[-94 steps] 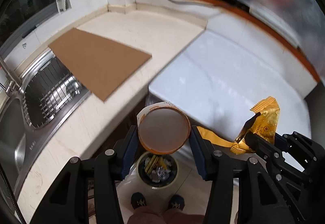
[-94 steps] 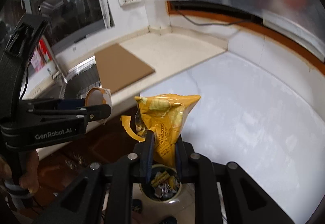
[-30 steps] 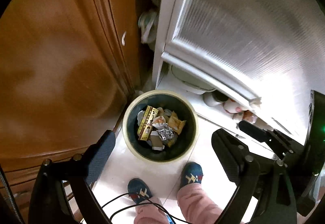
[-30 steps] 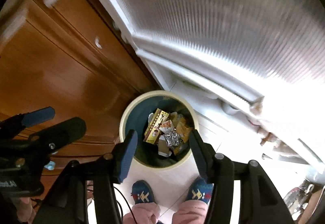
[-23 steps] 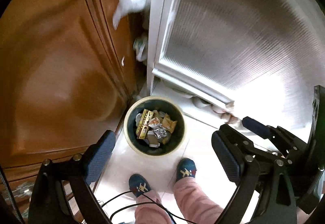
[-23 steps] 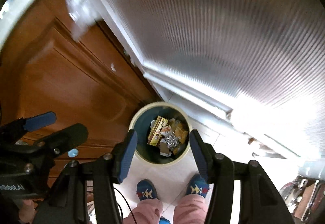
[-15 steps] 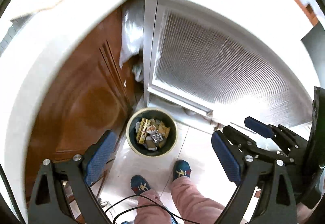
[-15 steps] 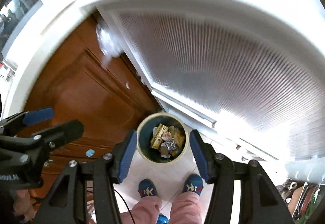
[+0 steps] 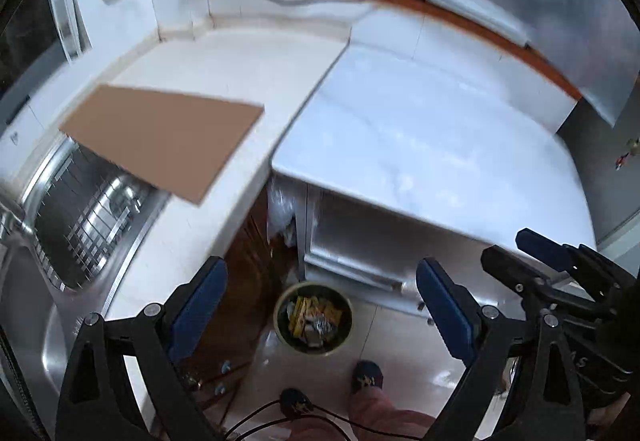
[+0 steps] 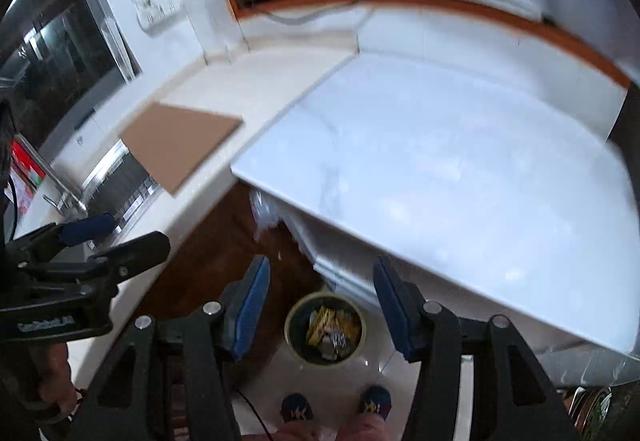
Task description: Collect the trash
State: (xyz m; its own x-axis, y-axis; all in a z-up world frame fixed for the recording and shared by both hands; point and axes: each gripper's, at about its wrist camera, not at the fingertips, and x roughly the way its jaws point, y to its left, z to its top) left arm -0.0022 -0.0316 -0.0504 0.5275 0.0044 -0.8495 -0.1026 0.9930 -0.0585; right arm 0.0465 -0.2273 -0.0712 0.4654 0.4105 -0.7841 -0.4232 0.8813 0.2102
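1. Trash (image 9: 311, 317) lies in the round bin (image 9: 280, 327) on the floor, seen from the left wrist between the widely parted, empty jaws of the left gripper (image 9: 320, 305). Best to scan the white counter (image 9: 420, 137) before reaching.
2. From the right wrist, the right gripper (image 10: 322, 301) also gapes wide, empty, above the bin; keep both raised, clear of the counter's edge.

Round trash bin (image 9: 313, 318) (image 10: 325, 328) with a pale rim and dark inside, upright on the light floor tiles, just beside the brown wooden cabinet and below the white counter's edge. Holds a heap of trash (image 9: 310, 317) (image 10: 331, 329): yellow wrappers, crumpled silver foil, some pale scraps.
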